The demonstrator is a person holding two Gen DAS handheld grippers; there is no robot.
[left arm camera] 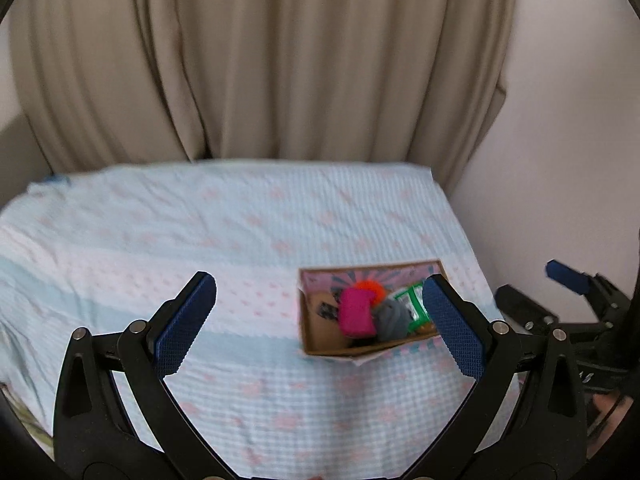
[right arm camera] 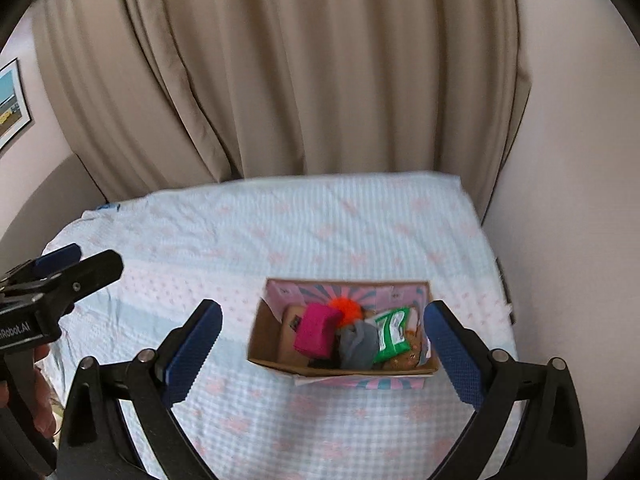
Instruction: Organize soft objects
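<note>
at the bottom of the left wrist view, the left gripper has its jaws spread wide and empty; its right finger covers the box's right end. the right gripper is likewise spread and empty in its own view. between its fingers sits the cardboard box on the checked bedspread, lower centre. inside lie a pink block, a grey cloth bundle, a green packet and an orange fuzzy thing, half hidden behind the block. motion blur muddies the details. beyond, a beige curtain fills the upper frame; a framed picture is cut off at the left edge.
</note>
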